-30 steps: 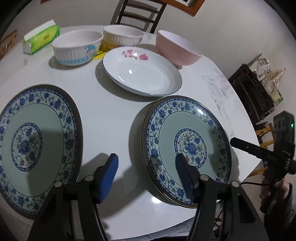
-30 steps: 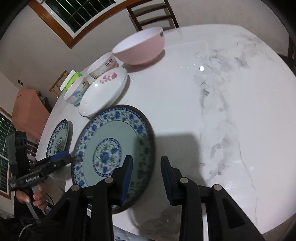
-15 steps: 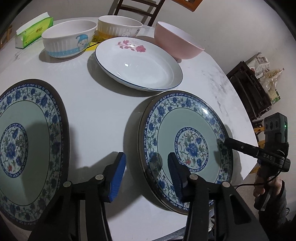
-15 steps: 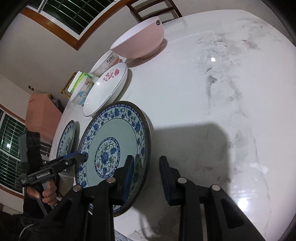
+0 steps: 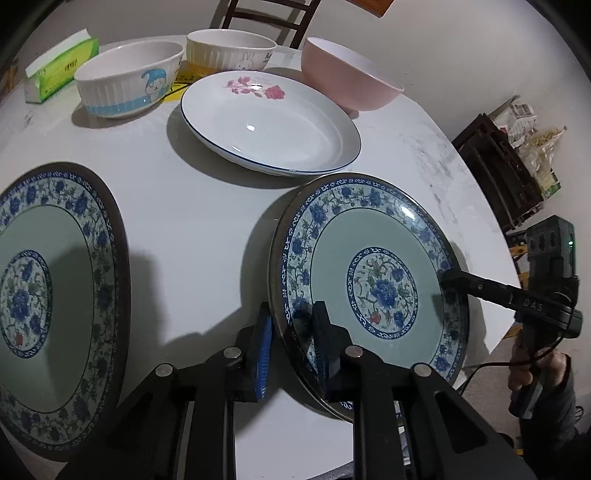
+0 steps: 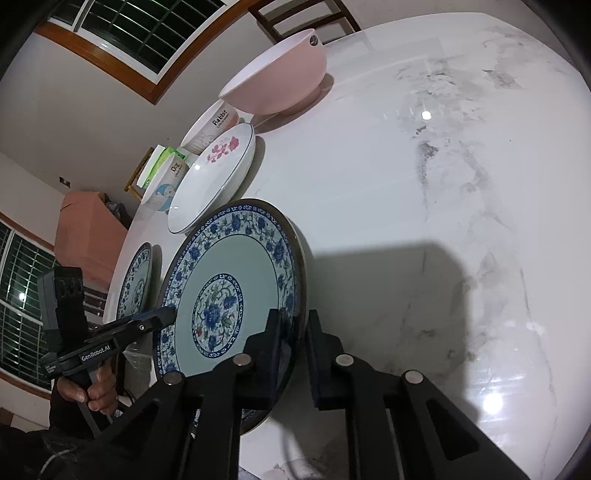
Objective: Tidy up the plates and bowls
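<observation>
A blue-flowered plate (image 5: 373, 280) lies near the table's front right and shows in the right wrist view (image 6: 229, 299) too. My left gripper (image 5: 291, 343) straddles its left rim, jaws close around it. My right gripper (image 6: 293, 350) straddles the opposite rim, jaws closed on it; it shows in the left wrist view (image 5: 454, 277). A second blue-flowered plate (image 5: 48, 295) lies at left. A white rose plate (image 5: 269, 122), a cartoon bowl (image 5: 129, 83), a rabbit bowl (image 5: 231, 50) and a pink bowl (image 5: 351, 79) stand behind.
A green tissue box (image 5: 59, 68) sits at the far left of the white marble round table (image 6: 424, 203). A wooden chair (image 5: 266, 18) stands behind the table. A dark rack with bags (image 5: 509, 166) stands on the floor to the right.
Both grippers moved in onto the near blue-flowered plate and narrowed their jaws around its opposite rims. The plate now looks slightly tilted up.
</observation>
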Demonstrator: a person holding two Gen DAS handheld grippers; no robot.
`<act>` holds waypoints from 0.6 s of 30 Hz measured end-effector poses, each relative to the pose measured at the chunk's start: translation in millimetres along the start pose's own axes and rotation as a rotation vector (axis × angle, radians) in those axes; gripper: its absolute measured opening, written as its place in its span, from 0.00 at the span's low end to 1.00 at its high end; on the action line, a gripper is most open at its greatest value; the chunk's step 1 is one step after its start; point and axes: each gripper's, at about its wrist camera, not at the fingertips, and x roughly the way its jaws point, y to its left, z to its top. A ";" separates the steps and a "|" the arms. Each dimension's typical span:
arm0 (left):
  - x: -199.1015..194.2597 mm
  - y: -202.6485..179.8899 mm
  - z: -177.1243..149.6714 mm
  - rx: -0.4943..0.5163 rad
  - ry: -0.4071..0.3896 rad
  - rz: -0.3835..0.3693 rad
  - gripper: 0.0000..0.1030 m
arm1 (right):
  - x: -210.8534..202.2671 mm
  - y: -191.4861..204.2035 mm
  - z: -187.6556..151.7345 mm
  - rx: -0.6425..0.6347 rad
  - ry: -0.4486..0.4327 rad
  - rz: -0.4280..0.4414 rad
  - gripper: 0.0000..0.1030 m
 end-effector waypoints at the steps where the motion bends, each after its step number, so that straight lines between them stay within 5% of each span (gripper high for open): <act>1: 0.1 0.0 0.2 0.002 -0.001 0.005 0.17 | -0.3 0.7 -0.2 0.003 -0.001 -0.004 0.13; 18: -38.0 22.1 -4.3 -0.050 -0.051 0.026 0.17 | 1.6 52.8 1.1 -0.051 -0.006 -0.007 0.13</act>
